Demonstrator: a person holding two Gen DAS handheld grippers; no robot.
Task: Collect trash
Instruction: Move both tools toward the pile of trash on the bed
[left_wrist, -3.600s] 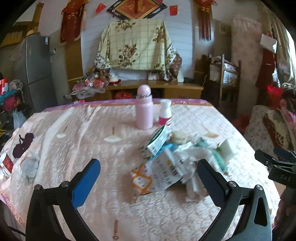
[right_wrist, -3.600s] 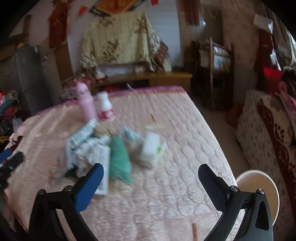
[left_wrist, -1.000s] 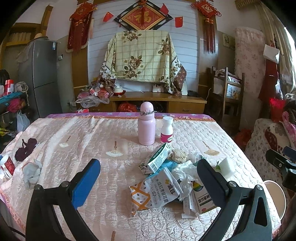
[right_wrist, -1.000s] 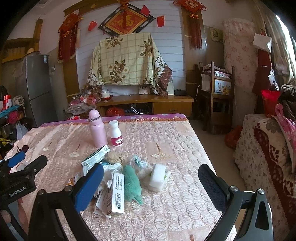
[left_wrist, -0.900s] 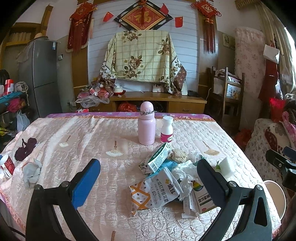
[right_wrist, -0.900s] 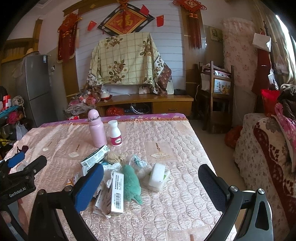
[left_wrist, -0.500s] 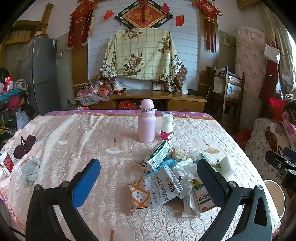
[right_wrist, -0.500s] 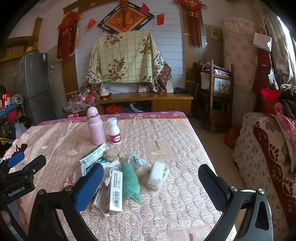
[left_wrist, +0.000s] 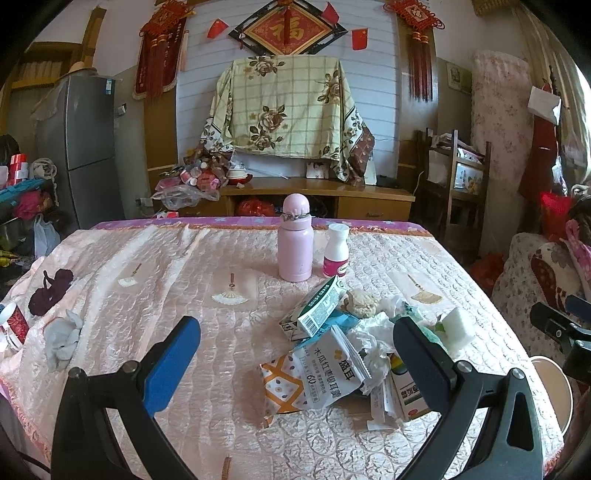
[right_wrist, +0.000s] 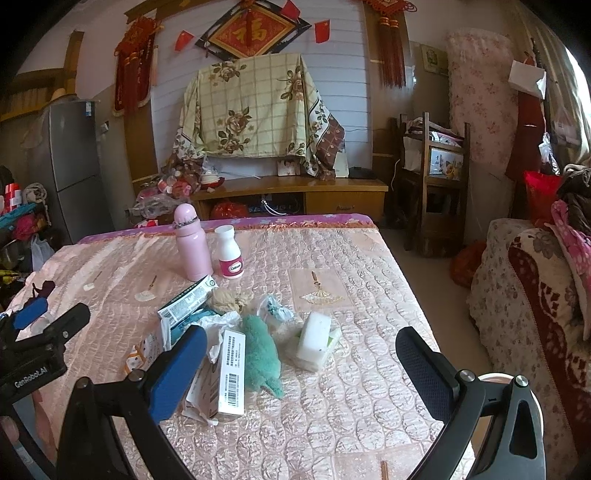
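Observation:
A heap of trash lies on the pink quilted table (left_wrist: 155, 280): an orange-and-white packet (left_wrist: 314, 376), a green-and-white carton (left_wrist: 317, 308), crumpled tissue (left_wrist: 369, 339), a white box with a barcode (right_wrist: 232, 373), a teal rag (right_wrist: 260, 354) and a white sponge (right_wrist: 314, 334). My left gripper (left_wrist: 295, 354) is open and empty, held above the near side of the heap. My right gripper (right_wrist: 301, 363) is open and empty, above the rag and sponge. Each gripper shows at the edge of the other's view.
A pink bottle (left_wrist: 294, 240) and a white pill bottle (left_wrist: 336, 251) stand upright behind the heap. A grey rag (left_wrist: 61, 338), a dark cloth (left_wrist: 50, 291) and a red cup (left_wrist: 13, 325) lie at the left edge. A round bin (right_wrist: 532, 402) sits below the table's right edge, by a sofa (right_wrist: 532, 288).
Both views are steadier than 3.6 s ago and have lifted slightly. Over the last second both grippers edged a little closer to the heap. Nothing was picked up.

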